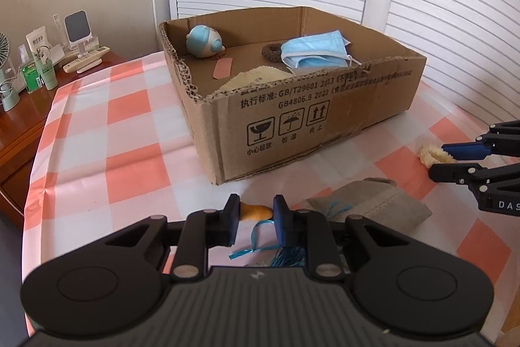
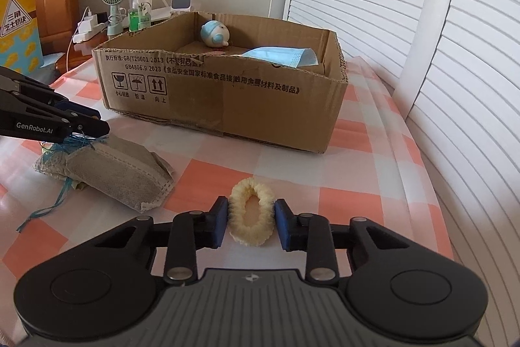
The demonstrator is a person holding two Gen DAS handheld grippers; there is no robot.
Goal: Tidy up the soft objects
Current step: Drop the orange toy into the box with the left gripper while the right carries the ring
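Note:
A cardboard box stands on the checked tablecloth and holds a blue plush toy, a blue face mask, a brown scrunchie, a pink strip and a yellow cloth. My left gripper has its jaws around an orange soft piece with blue ribbon below; grip contact is unclear. My right gripper has its pads on both sides of a cream fluffy scrunchie lying on the cloth. A grey face mask lies between the grippers.
A wooden side table at the left carries bottles, a small fan and a remote. White shutters run along the back and right. The box stands just beyond both grippers.

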